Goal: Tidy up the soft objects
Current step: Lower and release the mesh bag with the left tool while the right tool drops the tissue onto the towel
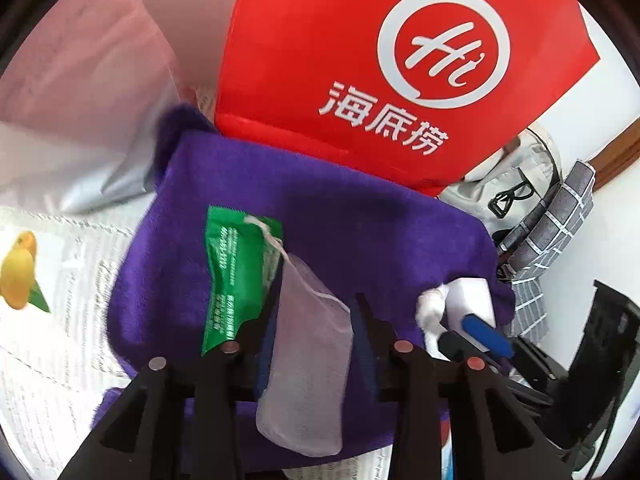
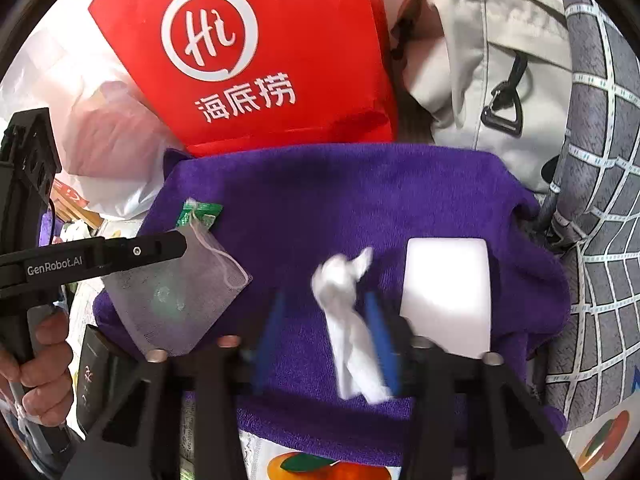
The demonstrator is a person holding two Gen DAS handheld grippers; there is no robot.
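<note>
Hand-held gripper in the left hand (image 1: pixel 316 312) hangs steeply over a purple towel (image 1: pixel 360 232), its black jaws partly apart with a pale mesh pouch (image 1: pixel 308 360) lying loose between them, not pinched; a green packet (image 1: pixel 236 276) sits just beside its left jaw. Right of it, the right hand-held gripper (image 2: pixel 324 336) stands likewise, blue-padded jaws partly open around a crumpled white tissue (image 2: pixel 344 320), pads apparently clear of it, a white block (image 2: pixel 446 292) just off its right jaw. Everything soft sits gathered on the towel, probably so it can serve as a sorting mat. Beyond both grippers stands a red bag (image 2: pixel 256 60).
</note>
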